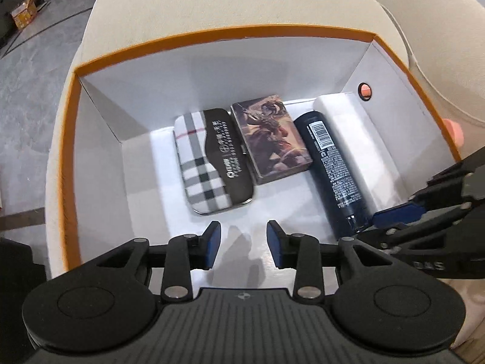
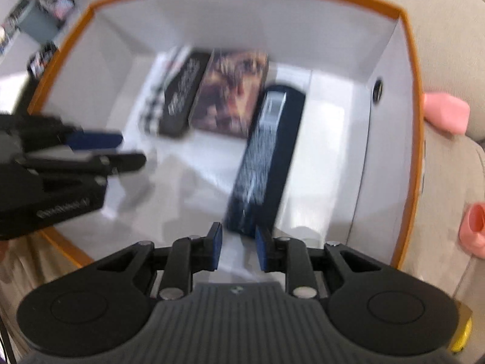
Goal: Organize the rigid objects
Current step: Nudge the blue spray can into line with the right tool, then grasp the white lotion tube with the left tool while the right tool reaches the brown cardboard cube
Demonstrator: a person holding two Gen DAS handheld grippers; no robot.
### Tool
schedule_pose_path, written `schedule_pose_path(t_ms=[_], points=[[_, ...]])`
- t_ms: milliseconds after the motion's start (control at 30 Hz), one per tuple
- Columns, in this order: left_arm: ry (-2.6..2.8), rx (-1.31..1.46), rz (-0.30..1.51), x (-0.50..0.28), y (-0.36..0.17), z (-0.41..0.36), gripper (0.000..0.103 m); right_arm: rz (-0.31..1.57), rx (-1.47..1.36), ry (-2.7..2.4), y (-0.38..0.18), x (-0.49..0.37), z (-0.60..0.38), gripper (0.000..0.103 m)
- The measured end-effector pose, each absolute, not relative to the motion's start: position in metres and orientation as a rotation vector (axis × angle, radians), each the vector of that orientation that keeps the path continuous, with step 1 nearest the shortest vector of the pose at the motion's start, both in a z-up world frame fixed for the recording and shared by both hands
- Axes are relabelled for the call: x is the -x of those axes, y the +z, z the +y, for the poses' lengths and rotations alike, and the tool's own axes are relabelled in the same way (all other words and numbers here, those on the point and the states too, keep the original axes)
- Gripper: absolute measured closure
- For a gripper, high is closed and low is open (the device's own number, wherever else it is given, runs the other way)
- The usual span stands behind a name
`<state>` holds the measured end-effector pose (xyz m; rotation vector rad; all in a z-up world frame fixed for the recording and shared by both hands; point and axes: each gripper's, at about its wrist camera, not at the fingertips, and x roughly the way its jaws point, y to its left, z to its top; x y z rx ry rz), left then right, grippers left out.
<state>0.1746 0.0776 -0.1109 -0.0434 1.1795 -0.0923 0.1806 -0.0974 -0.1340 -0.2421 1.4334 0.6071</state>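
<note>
An orange-rimmed white box sits on a beige seat. Inside lie a plaid-and-black case, a picture card box, a dark spray can and a white block along the right wall. My left gripper is open and empty over the box floor, in front of the case. My right gripper is open and empty just behind the can's near end; it shows in the left wrist view beside the can's base. The right wrist view is blurred.
The box walls stand tall on all sides. Pink objects lie on the beige seat right of the box. A grey floor with a cardboard box lies far left.
</note>
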Motion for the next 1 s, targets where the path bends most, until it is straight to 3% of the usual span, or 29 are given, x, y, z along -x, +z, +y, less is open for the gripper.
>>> schedule_pose_path(t_ms=[200,600,1000], points=[[-0.072,0.061,1.159,-0.169,-0.115,0.071,0.061,1.441,0.192,0.555,-0.149,-0.189,-0.096,0.072],[-0.088,0.103,1.132,-0.165,-0.109,0.073,0.061,1.342,0.192,0.480,-0.146,-0.200,-0.085,0.073],[-0.295,0.074,0.917,-0.135,-0.052,0.018,0.061,1.091,-0.050,0.480,-0.059,-0.168,-0.153,0.070]])
